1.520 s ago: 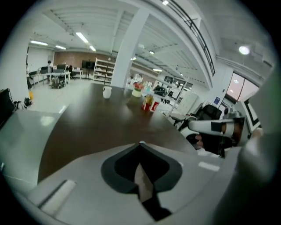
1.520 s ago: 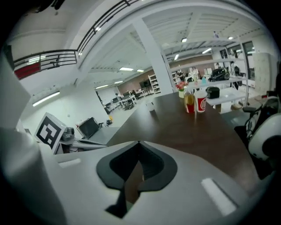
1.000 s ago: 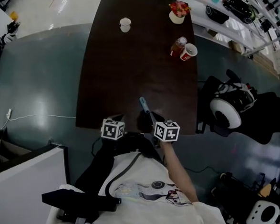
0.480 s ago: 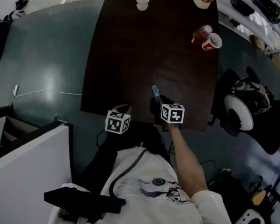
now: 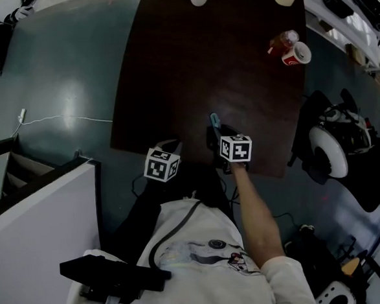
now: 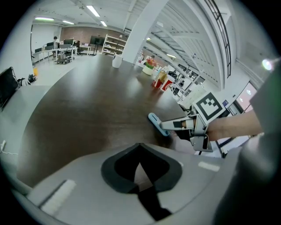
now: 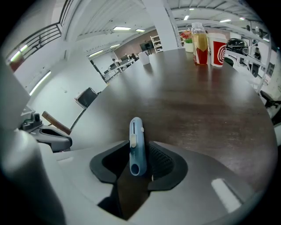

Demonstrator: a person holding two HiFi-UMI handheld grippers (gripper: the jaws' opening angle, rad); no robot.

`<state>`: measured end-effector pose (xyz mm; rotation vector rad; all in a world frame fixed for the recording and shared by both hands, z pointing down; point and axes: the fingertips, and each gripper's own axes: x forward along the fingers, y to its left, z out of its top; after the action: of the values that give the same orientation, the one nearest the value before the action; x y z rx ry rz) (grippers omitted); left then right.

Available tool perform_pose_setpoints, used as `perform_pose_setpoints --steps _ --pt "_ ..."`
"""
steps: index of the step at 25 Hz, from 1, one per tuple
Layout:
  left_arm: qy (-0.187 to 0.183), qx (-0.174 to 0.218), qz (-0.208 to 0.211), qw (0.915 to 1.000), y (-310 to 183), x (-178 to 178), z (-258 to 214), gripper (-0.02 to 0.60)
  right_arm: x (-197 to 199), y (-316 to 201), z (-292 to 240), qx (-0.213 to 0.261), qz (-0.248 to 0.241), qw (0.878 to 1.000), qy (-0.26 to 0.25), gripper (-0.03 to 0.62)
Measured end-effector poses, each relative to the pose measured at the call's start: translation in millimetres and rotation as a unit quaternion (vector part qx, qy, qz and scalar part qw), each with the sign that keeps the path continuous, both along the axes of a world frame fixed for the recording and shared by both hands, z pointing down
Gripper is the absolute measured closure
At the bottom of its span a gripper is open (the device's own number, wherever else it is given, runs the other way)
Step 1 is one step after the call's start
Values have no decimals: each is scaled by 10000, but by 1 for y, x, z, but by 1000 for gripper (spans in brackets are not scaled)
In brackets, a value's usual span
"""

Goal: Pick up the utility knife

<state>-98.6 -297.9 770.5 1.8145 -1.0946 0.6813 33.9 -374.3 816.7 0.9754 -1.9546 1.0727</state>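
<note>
Dark brown bench (image 5: 171, 65); right gripper (image 5: 218, 134) tilts down at its 5 o'clock corner, forearm straight behind, jaws just opened wide, loose around the utility knife (image 7: 136, 145); left gripper (image 6: 139, 147) at its 9 o'clock, jaws together, empty; the knife is slim, pale blue, lying on the bench, pointing to 12 o'clock.

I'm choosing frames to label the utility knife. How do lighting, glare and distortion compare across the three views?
Head view: dim, the dark table swallows detail, the utility knife is a small sliver, and glare sits on the floor. Right gripper view: heavy fisheye bending, but the knife is sharp and evenly lit. Left gripper view: fisheye with black corners; the knife is small yet distinct.
</note>
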Motion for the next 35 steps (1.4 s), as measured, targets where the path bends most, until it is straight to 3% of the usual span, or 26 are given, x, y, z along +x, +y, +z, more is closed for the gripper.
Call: perform_pose_setpoints --steps 3,8,15,21,27,31,35 --pt "12 -8 7 10000 0 -1 -1 583 -4 3 2 -27 -74 9999 101 453" --pt "21 -15 6 10000 -2 -3 -1 583 2 3 5 190 -102 9980 590 517" --pt "31 -43 -22 10000 -3 -7 2 583 1 2 6 233 -133 9962 828 520" --pt "63 80 5 9999 -7 -5 -4 583 2 1 5 156 -112 9965 811 522" --pt "91 267 -5 9996 -15 -7 -12 583 6 -4 -27 665 222 9964 486 522" --pt "31 748 -2 9972 -32 -6 -34 583 12 -10 -67 1239 469 9909 254 522" --pt "-61 1825 -39 9832 -68 -11 -89 583 19 -19 -125 2006 789 9765 60 522"
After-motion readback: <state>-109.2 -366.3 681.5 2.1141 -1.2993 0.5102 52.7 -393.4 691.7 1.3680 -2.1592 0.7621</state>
